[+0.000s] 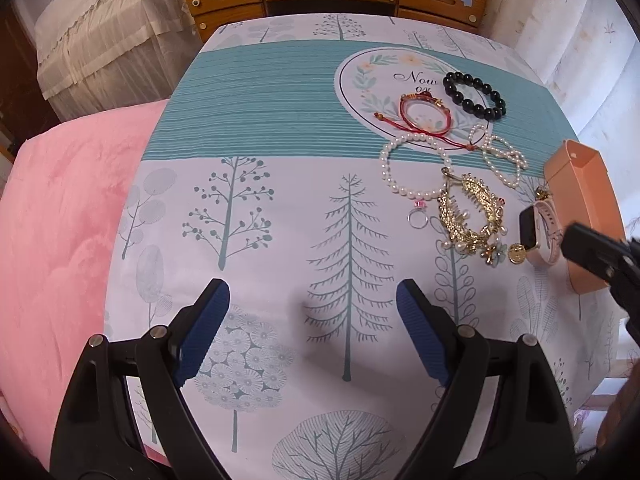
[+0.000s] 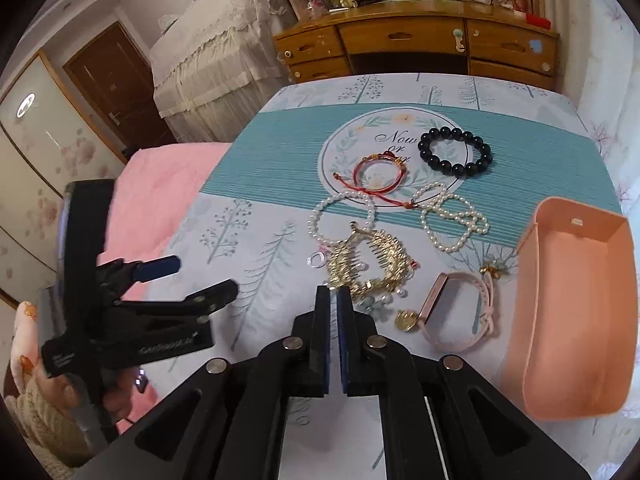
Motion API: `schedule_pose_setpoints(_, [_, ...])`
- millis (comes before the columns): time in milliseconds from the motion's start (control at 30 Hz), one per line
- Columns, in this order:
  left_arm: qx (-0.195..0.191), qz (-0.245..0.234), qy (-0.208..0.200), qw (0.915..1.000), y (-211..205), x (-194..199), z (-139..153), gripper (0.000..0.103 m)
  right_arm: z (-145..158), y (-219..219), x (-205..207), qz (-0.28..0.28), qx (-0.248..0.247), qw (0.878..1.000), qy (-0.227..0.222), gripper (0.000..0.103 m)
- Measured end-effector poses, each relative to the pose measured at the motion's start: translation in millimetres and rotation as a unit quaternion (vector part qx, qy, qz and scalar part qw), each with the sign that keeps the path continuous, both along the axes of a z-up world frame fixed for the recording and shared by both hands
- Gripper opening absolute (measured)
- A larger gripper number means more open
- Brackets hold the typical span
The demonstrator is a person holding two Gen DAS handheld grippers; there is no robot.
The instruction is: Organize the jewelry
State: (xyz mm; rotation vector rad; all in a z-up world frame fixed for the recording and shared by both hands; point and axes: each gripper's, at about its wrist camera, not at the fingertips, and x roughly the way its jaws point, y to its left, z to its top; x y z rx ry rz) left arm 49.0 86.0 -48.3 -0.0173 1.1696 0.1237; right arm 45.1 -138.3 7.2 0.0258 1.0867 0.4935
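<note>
Jewelry spread on the tabletop [image 2: 256, 152]; both hand-held grippers above it, neither holding anything.

The right hand-held gripper [image 2: 333, 300] has its jaws together with nothing between them; its tips sit just short of the gold hair comb [image 2: 368, 264]. Ahead and to its right lie a gold coin charm [image 2: 406, 319] and a pink-strapped watch [image 2: 460, 312], with the empty peach tray [image 2: 576, 400] further right. Beyond the comb lie a pearl bracelet [image 2: 320, 220], a pearl necklace [image 2: 452, 220], a red cord bracelet [image 2: 380, 172] and a black bead bracelet [image 2: 454, 152]. The left hand-held gripper [image 1: 312, 304] has its jaws wide apart over bare cloth, the jewelry ahead to its right, a small ring [image 1: 418, 220] the nearest piece.
</note>
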Motion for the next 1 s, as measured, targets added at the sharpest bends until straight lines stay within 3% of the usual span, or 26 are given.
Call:
schedule_pose_setpoints(167, [-0.001,0.003,0.007,1.0000,3,1,-7,0.084,-21,5,25,-0.006,-0.035,0.999,-0.013,0.034])
schedule_pose_setpoints(567, [-0.014,0.004,0.016,0.9998,12,6,-19,0.084,-81,31,95,0.034,-0.098,0.994,0.040,0.035])
schedule_pose_setpoints(1000, [-0.025,0.010,0.021,0.9994,20,11,-28,0.084,-100,71,123,0.105,-0.153,0.982,0.038,0.035])
